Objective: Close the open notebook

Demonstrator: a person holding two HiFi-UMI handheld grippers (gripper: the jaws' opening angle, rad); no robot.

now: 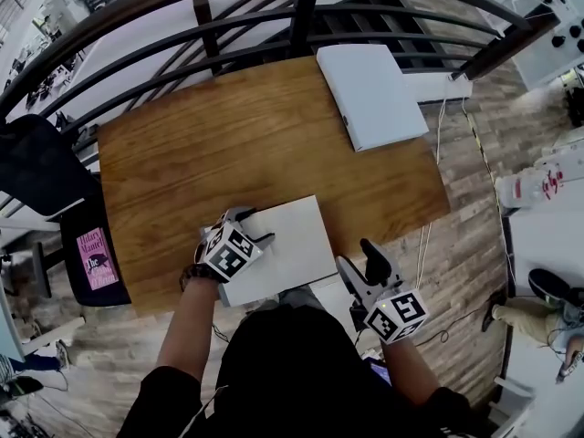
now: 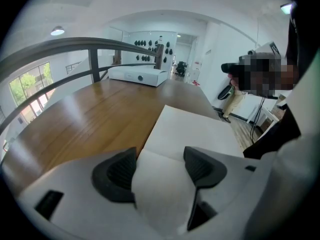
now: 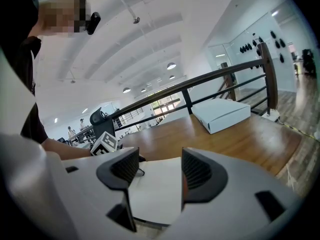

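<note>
**Item 1, notebook [image 1: 287, 245].** Count: 1. White, lying flat at the near edge of the worktop [image 1: 201, 153], about midway along it. In the head view it reads as 1 plain rectangle with no leaf standing up. The left gripper view shows a faint crease across it just ahead of my pads. I cannot tell whether the top face is a cover or a page, so I judge the closing to be done or nearly done.

**Item 2, left claw [image 1: 254, 226].** Count: 1. Its jaws are wide apart and grip nothing. It hovers over the notebook's near left corner, tilted down at it, with the white face showing in the gap. I judge it is there because that corner is where a cover gets caught or pressed flat.

**Item 3, right claw [image 1: 359, 261].** Count: 1. Its jaws are likewise well apart and empty. It is off the near edge, just right of the notebook and not touching it, aimed across it toward my left claw. I judge it is kept there to leave the cover room.

**Item 4, white box [image 1: 370, 94].** Count: 1. Shut, at the far right corner, well apart from the notebook.

**Item 5, off the worktop.** 1 dark chair [image 1: 41, 167] beyond the left edge, 1 pink-covered book [image 1: 96, 256] near it, and 1 curved railing [image 1: 274, 26] past the far edge.
</note>
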